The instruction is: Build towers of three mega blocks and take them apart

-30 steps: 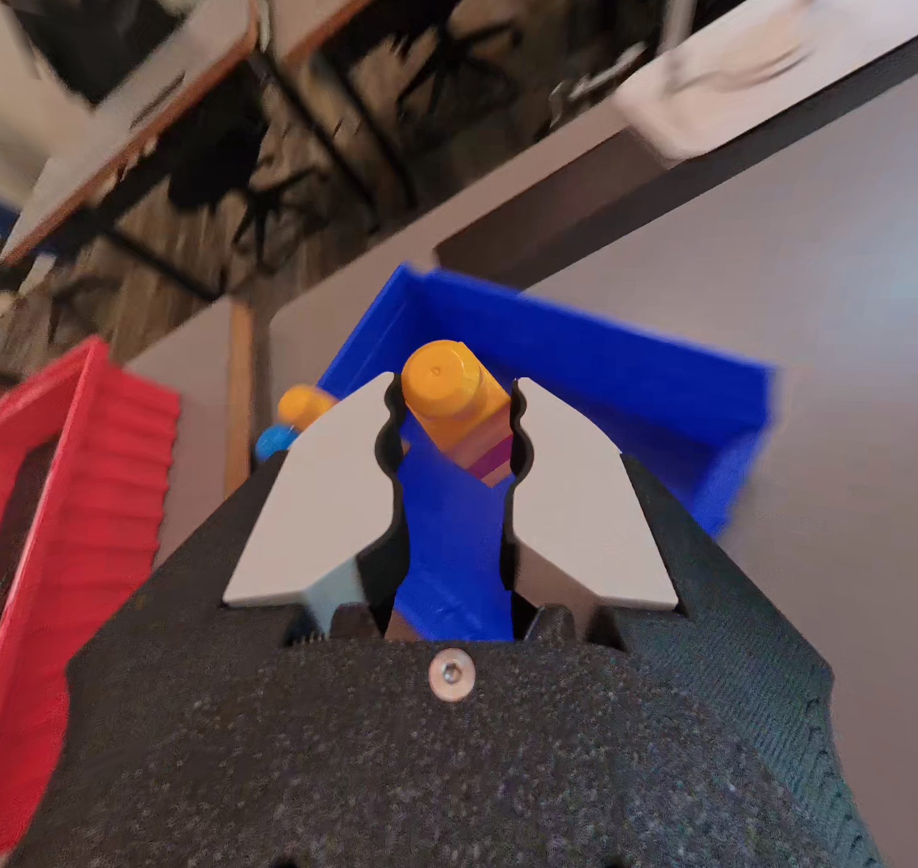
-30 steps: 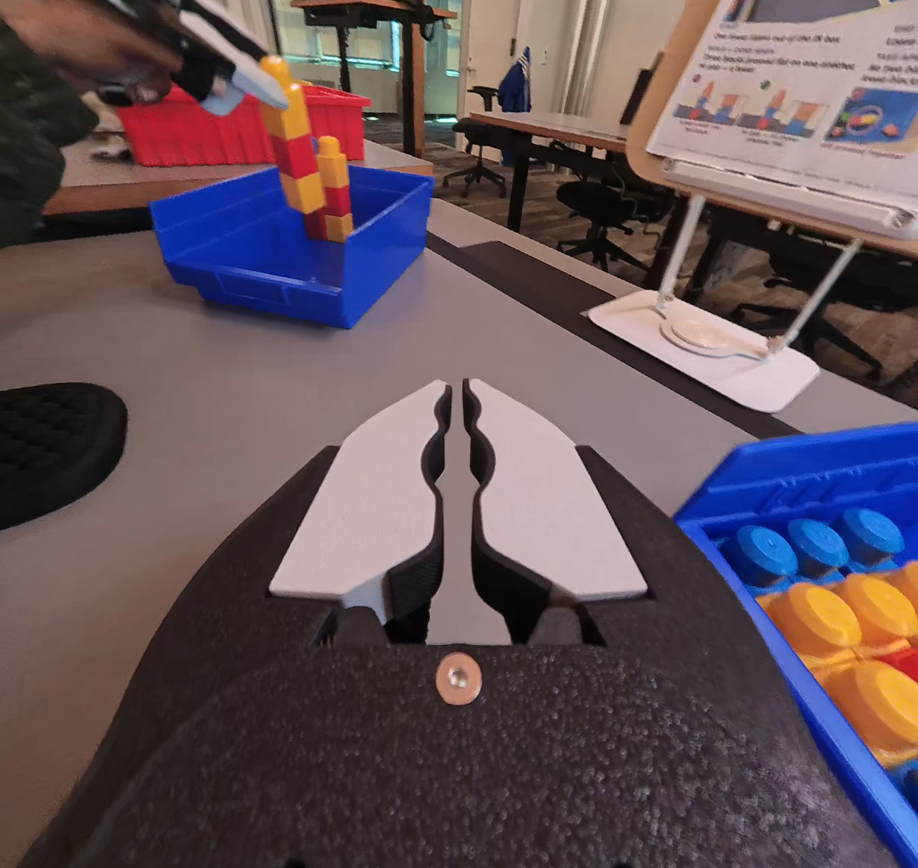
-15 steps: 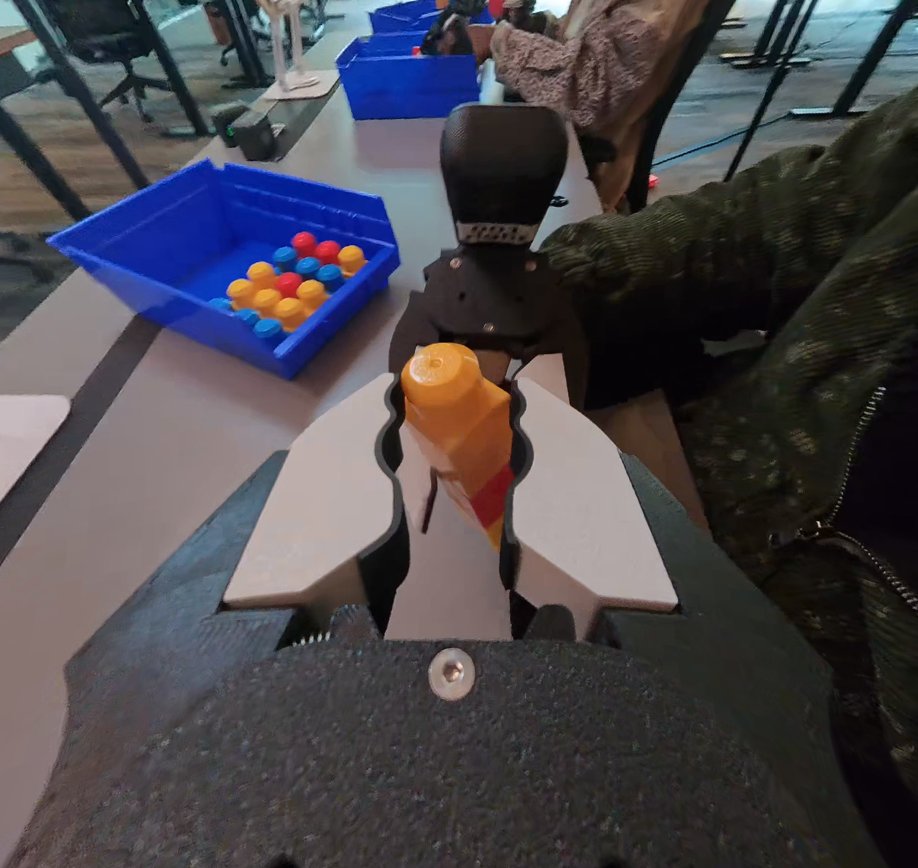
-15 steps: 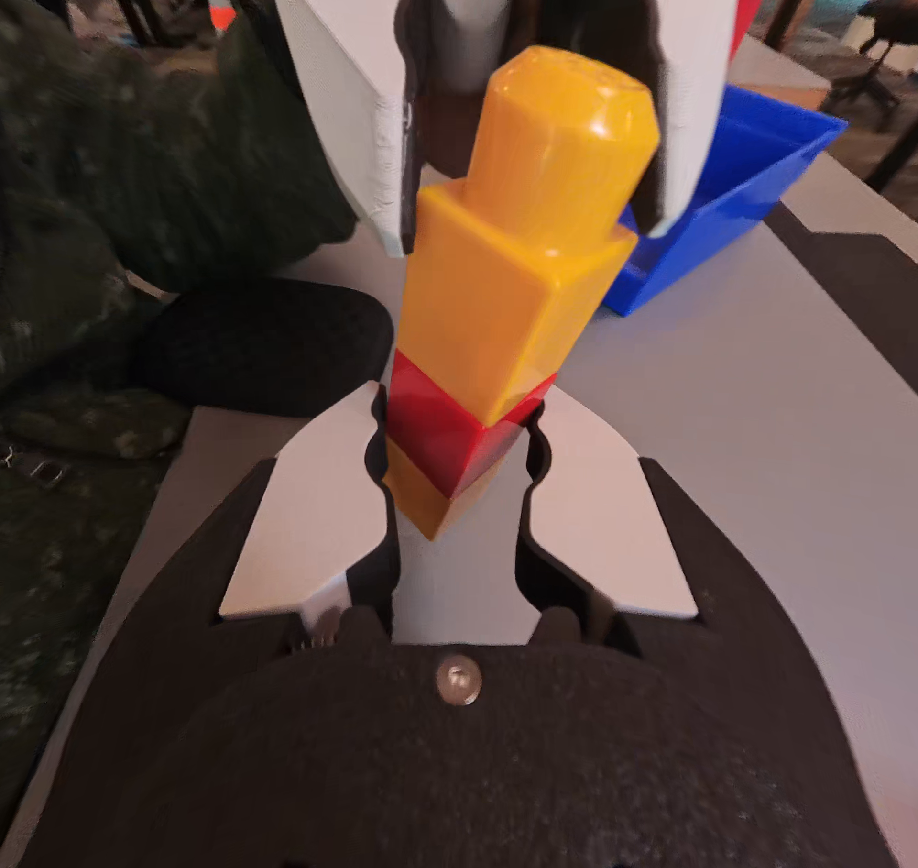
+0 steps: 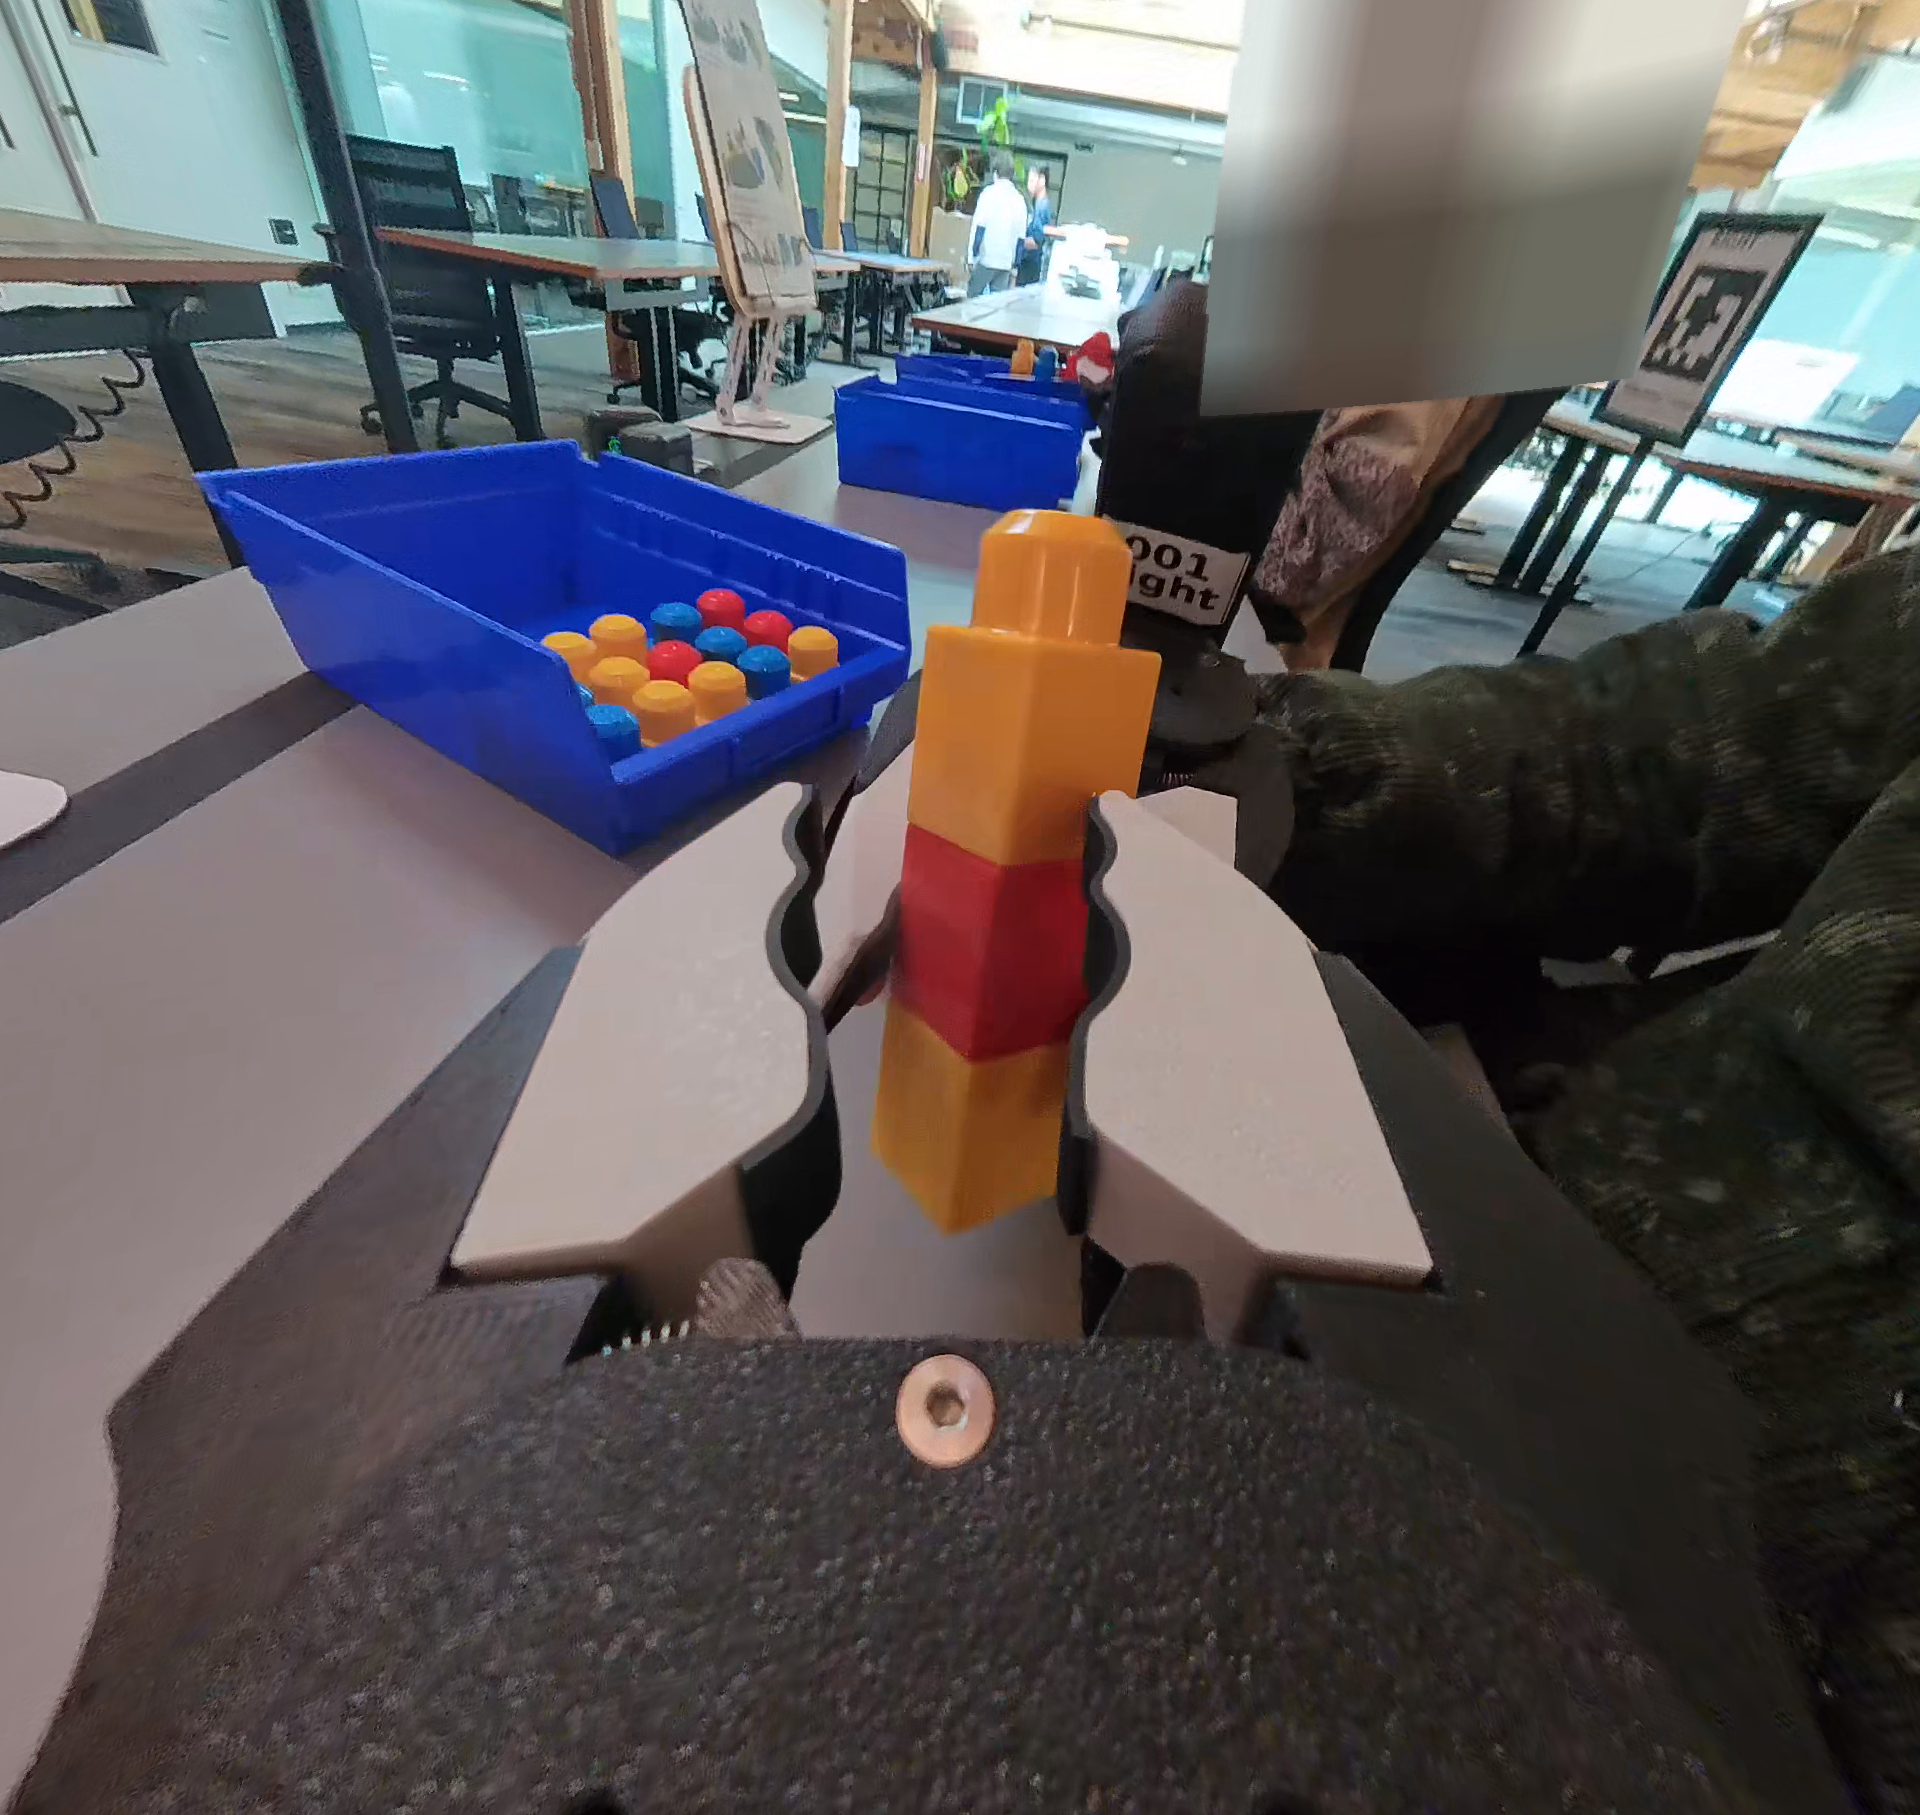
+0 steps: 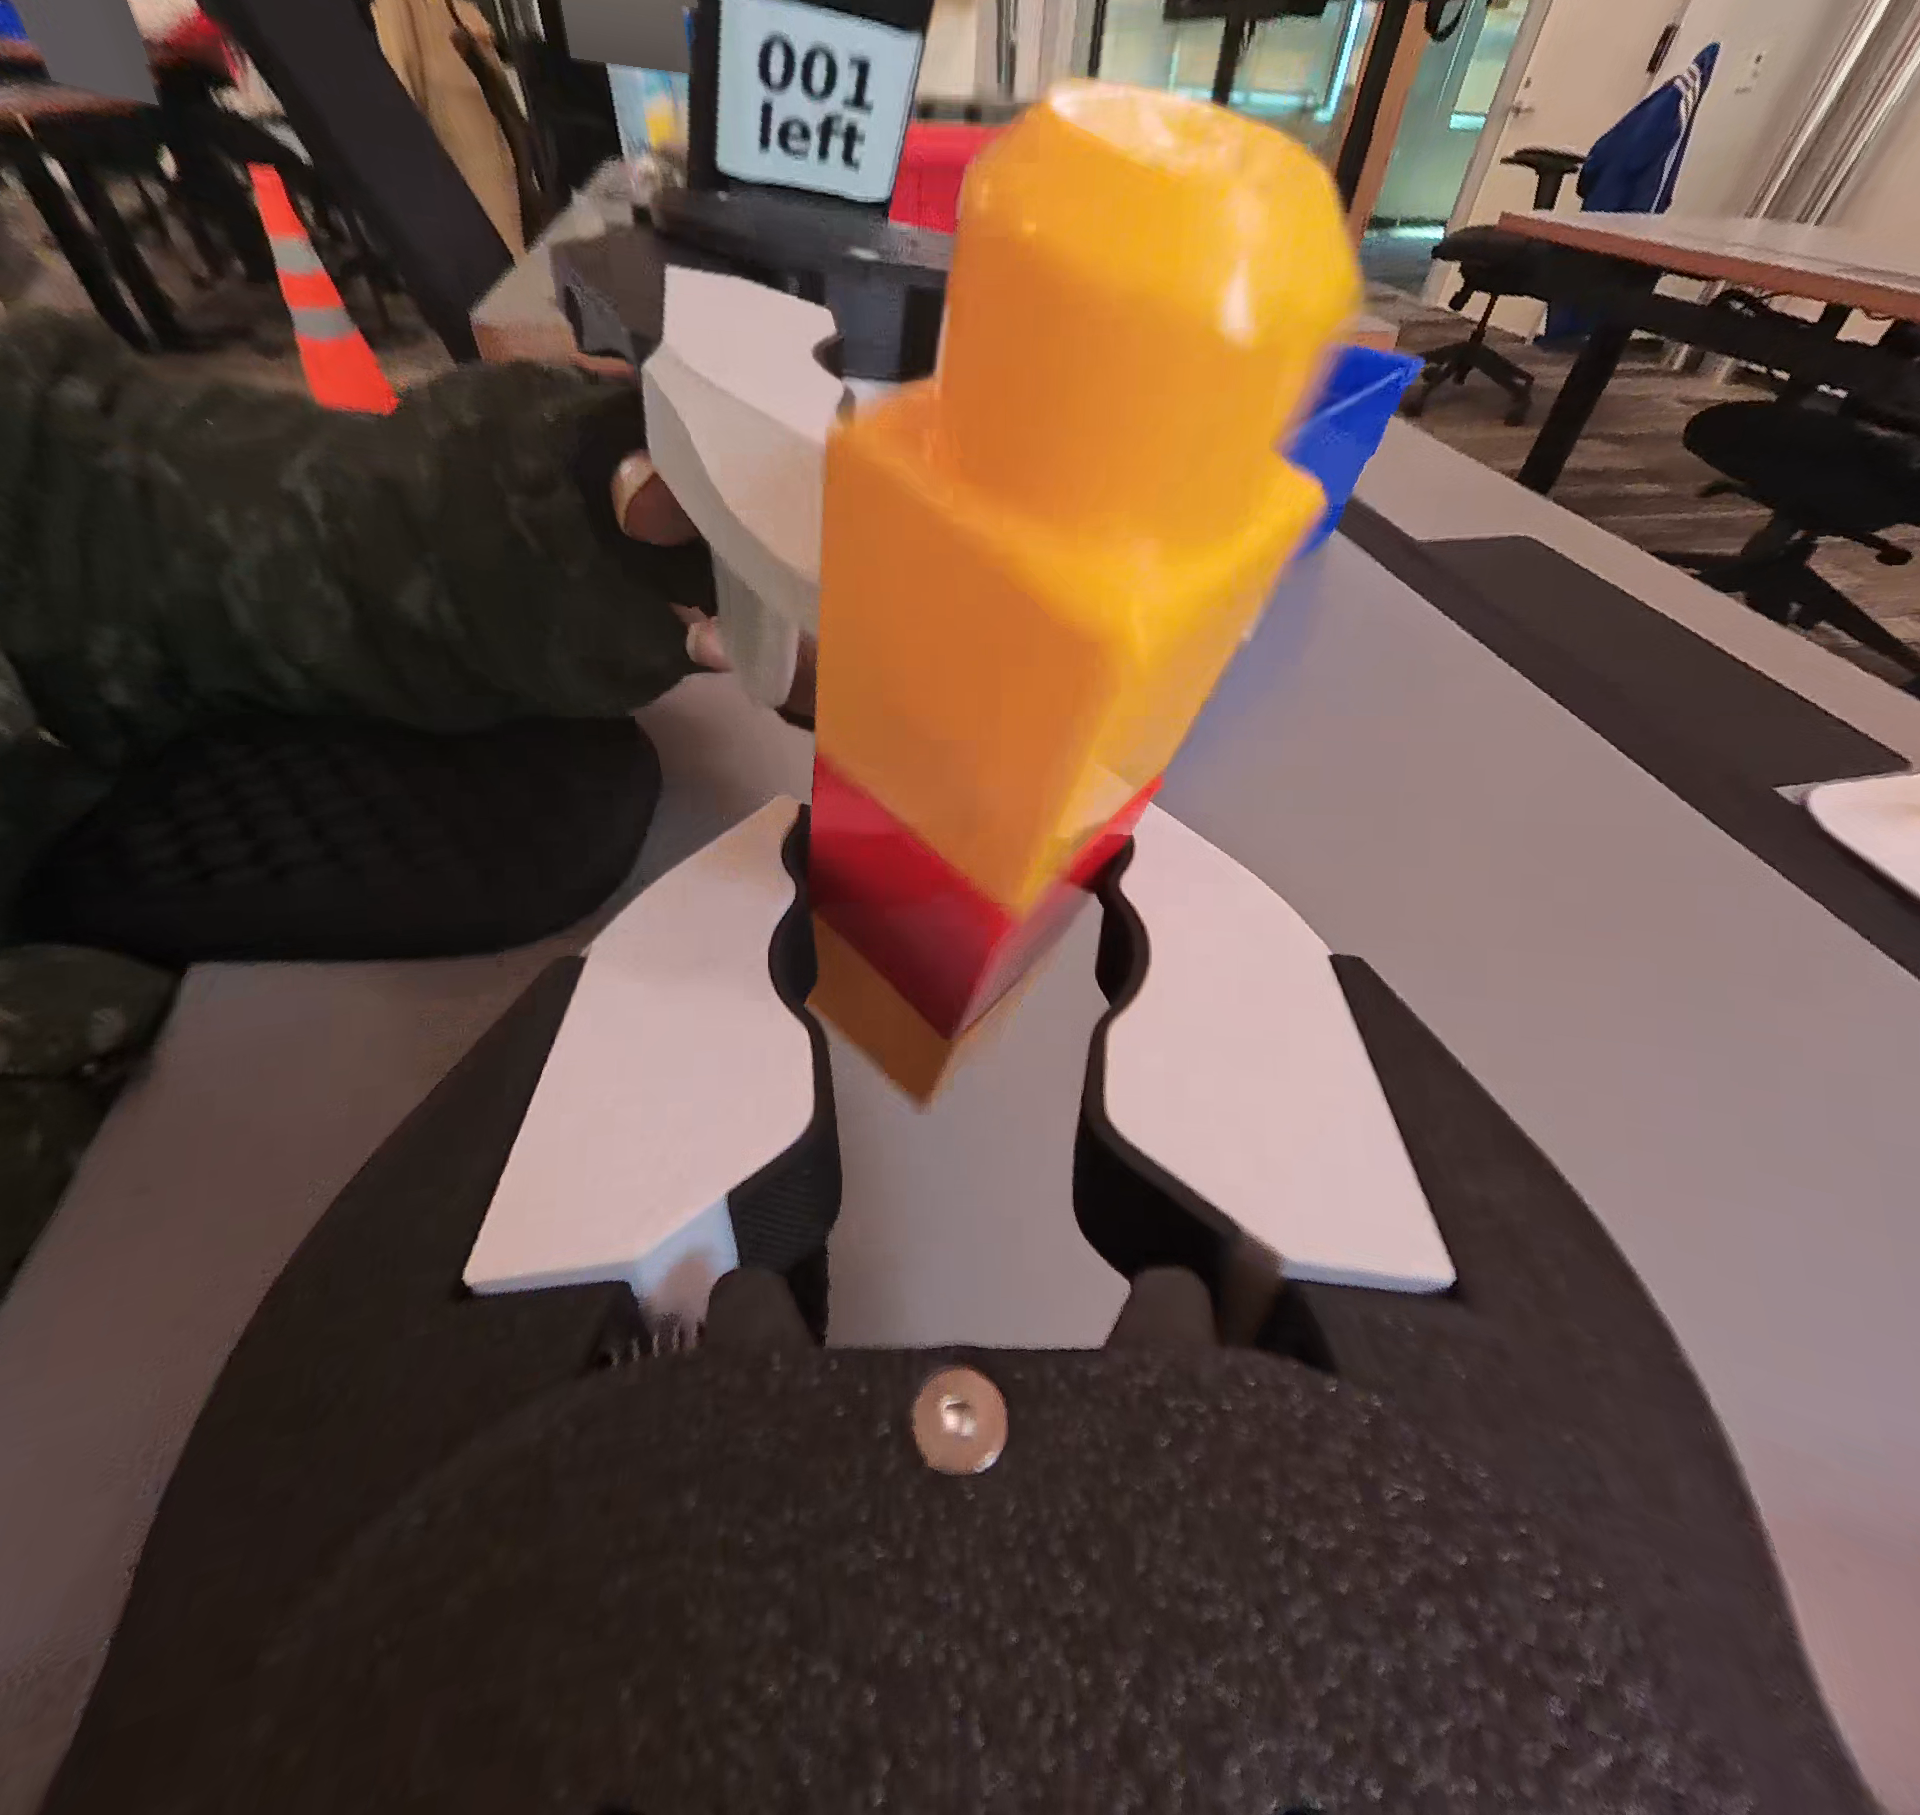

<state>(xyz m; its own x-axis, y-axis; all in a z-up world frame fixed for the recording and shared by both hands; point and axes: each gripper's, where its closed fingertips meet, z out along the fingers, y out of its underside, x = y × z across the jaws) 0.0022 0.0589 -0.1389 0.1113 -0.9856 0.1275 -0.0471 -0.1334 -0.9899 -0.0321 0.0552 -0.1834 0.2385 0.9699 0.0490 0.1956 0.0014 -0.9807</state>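
A three-block tower (image 5: 1029, 726), orange on red on orange, stands upright over the grey table. My left gripper (image 5: 951, 815) is open around it; its right finger touches the tower and a gap shows on the left side. My right gripper (image 6: 961, 825) faces it from the other side and is shut on the tower's (image 6: 1039, 602) red and lower orange blocks. In the right wrist view one white finger (image 6: 727, 456) of the left gripper shows behind the tower. I cannot tell whether the tower's base touches the table.
A blue bin (image 5: 416, 560) with several loose orange, red and blue blocks (image 5: 686, 664) sits at the left. Another blue bin (image 5: 956, 446) is farther back. A person's dark green sleeve (image 5: 1558, 778) is at the right. A black pad (image 6: 312, 830) lies at the left. About 5 centimeters separates my left fingertips from my right.
The left gripper carried the tower by its top out of the far blue bin. The right gripper opened and closed on its lower blocks. The left gripper let go and now sits level around it.
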